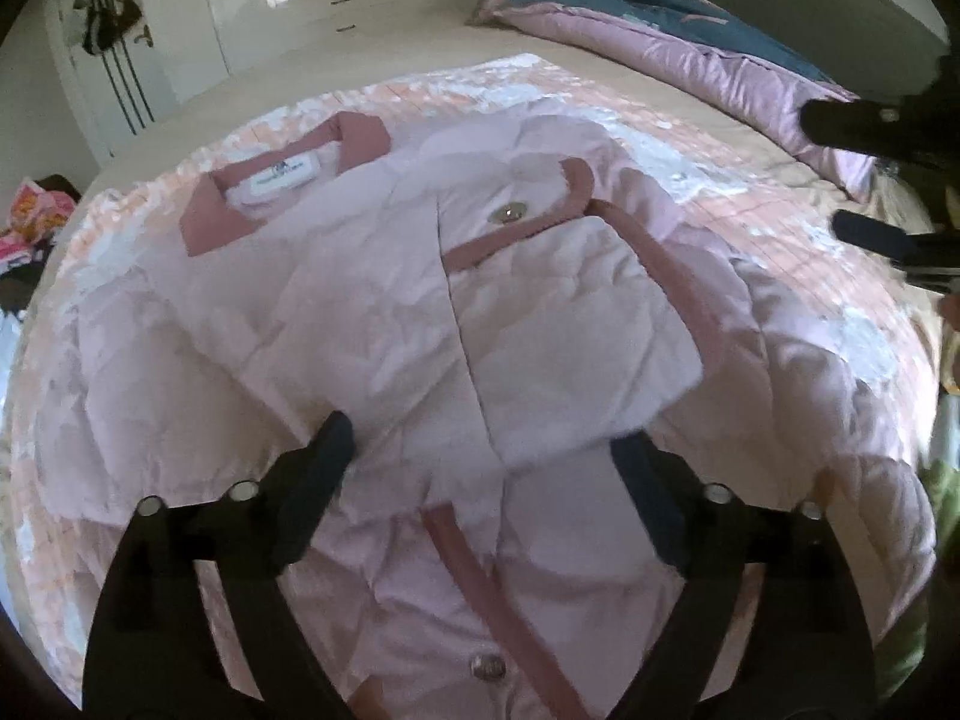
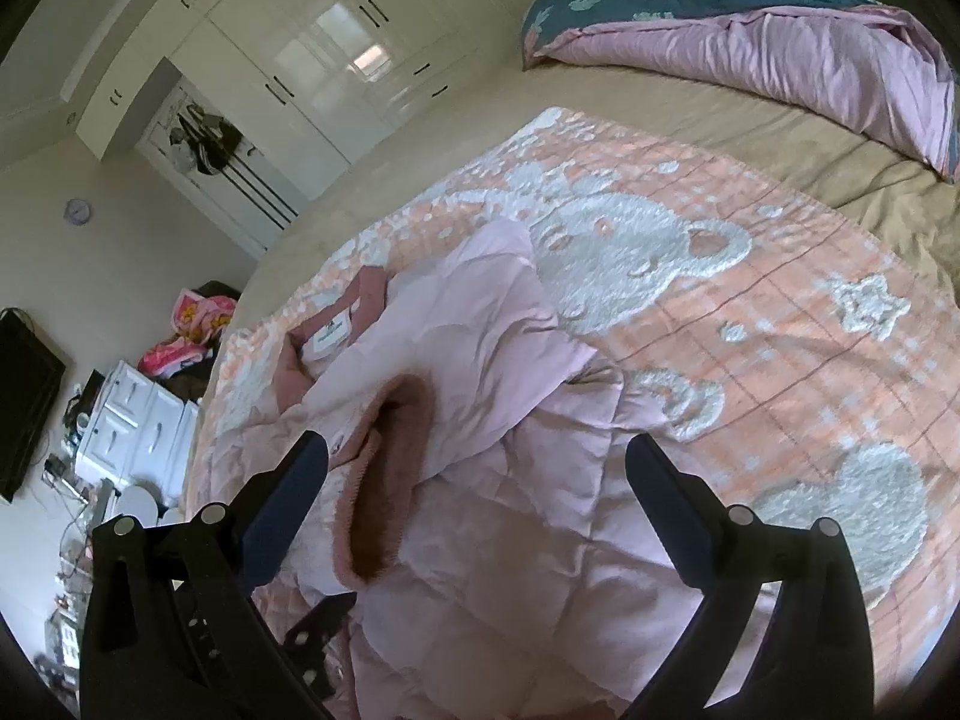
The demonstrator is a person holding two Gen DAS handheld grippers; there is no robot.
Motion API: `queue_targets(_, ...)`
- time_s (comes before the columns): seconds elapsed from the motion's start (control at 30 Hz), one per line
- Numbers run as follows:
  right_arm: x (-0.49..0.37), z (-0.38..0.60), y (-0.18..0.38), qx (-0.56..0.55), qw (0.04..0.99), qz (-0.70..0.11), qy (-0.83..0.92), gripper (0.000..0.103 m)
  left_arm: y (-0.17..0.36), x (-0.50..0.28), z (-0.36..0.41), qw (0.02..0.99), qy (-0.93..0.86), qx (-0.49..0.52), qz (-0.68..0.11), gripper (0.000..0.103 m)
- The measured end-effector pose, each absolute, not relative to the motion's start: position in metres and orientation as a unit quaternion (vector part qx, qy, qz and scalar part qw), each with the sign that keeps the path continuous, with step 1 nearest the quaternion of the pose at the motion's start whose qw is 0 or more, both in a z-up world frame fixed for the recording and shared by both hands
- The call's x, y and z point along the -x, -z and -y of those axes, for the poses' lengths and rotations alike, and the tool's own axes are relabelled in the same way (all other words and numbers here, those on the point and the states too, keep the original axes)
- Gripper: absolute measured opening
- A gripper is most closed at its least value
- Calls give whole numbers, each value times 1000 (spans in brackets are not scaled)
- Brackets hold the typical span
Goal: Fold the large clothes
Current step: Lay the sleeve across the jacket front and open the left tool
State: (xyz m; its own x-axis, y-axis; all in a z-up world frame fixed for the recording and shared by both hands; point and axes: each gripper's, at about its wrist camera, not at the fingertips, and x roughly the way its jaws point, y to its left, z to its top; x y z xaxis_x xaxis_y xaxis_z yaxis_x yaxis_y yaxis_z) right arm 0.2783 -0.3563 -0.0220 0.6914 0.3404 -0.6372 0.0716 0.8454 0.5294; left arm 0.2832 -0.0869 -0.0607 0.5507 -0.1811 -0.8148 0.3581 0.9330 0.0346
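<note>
A pale pink quilted jacket point(image 1: 372, 324) with a dusty-rose collar point(image 1: 210, 222) and trim lies front up on the peach bear-pattern blanket point(image 1: 780, 228). One sleeve point(image 1: 576, 324) is folded across its chest. My left gripper point(image 1: 486, 456) hovers low over the jacket, open, with the sleeve's edge between its fingers and no pad pressing on it. My right gripper point(image 2: 477, 453) is open too, above the jacket point(image 2: 510, 540) beside a rose-lined sleeve cuff point(image 2: 384, 480). In the left wrist view the right gripper's fingers point(image 1: 864, 234) show at the right edge.
A lilac and teal duvet point(image 2: 750, 42) is bunched at the far side of the bed. White wardrobes point(image 2: 312, 54) line the wall. Beyond the bed's left edge stand a white drawer unit point(image 2: 138, 414), a dark screen point(image 2: 24, 402) and a pile of bright clothes point(image 2: 192, 330).
</note>
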Motion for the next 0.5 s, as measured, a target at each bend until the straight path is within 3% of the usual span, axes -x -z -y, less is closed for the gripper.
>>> queue_targets(0.17, -284, 336, 30, -265, 869, -405, -101, 99, 42, -275, 57, 885, 139, -61, -441, 94)
queue_targets(0.5, -292, 280, 56, -233, 850, -450, -140, 99, 13, -283, -34, 906, 51, 21, -419, 94)
